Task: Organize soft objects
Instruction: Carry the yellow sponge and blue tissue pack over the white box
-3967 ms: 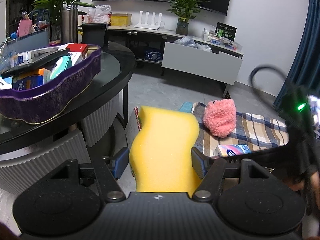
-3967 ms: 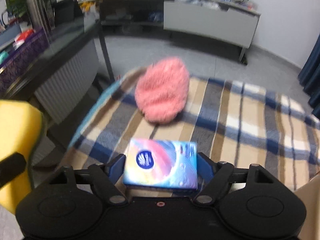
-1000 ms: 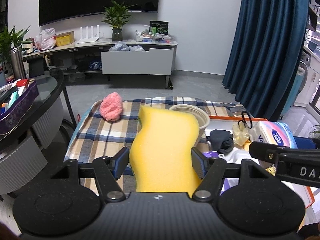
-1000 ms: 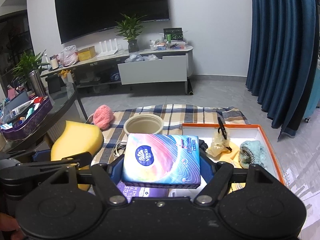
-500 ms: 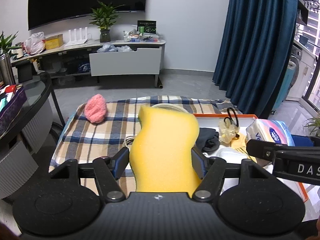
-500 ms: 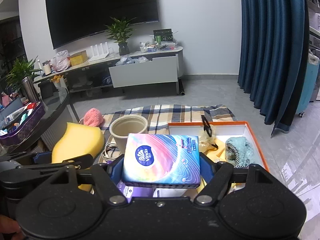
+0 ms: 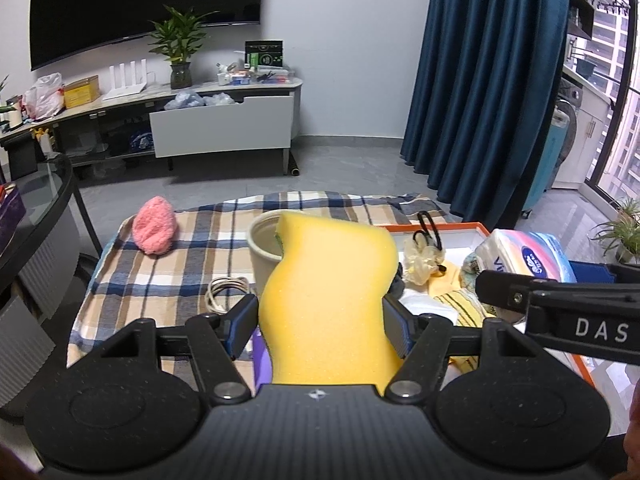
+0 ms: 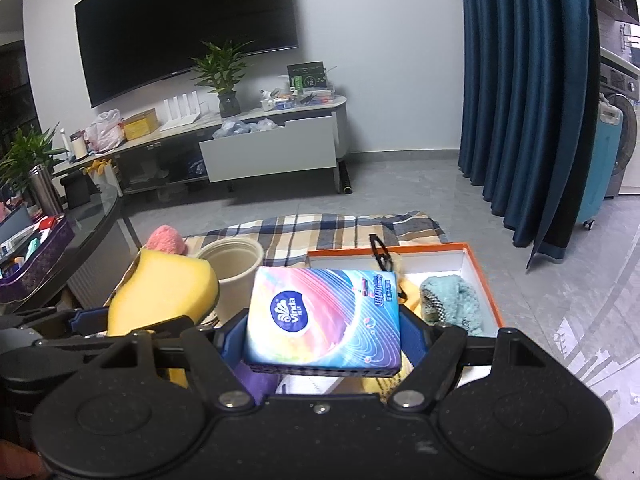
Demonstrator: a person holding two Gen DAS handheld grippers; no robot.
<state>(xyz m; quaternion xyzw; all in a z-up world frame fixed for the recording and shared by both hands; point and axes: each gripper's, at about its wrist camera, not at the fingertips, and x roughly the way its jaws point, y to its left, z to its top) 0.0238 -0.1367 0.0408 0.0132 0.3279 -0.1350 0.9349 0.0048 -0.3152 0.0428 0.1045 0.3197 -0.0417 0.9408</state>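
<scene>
Left hand-held gripper (image 7: 322, 324) is pinched on wavy yellow foam sponge (image 7: 328, 300) at its waist: light, squashy. Right hand-held gripper (image 8: 322, 330) is clamped across soft plastic-wrapped tissue pack (image 8: 324, 316): slippery, crushable.

Cup (image 7: 264, 248) on blanket (image 7: 192, 264), left of box (image 8: 476, 264)

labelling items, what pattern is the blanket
Blue, tan and white plaid blanket, clearest in the left wrist view.
</scene>
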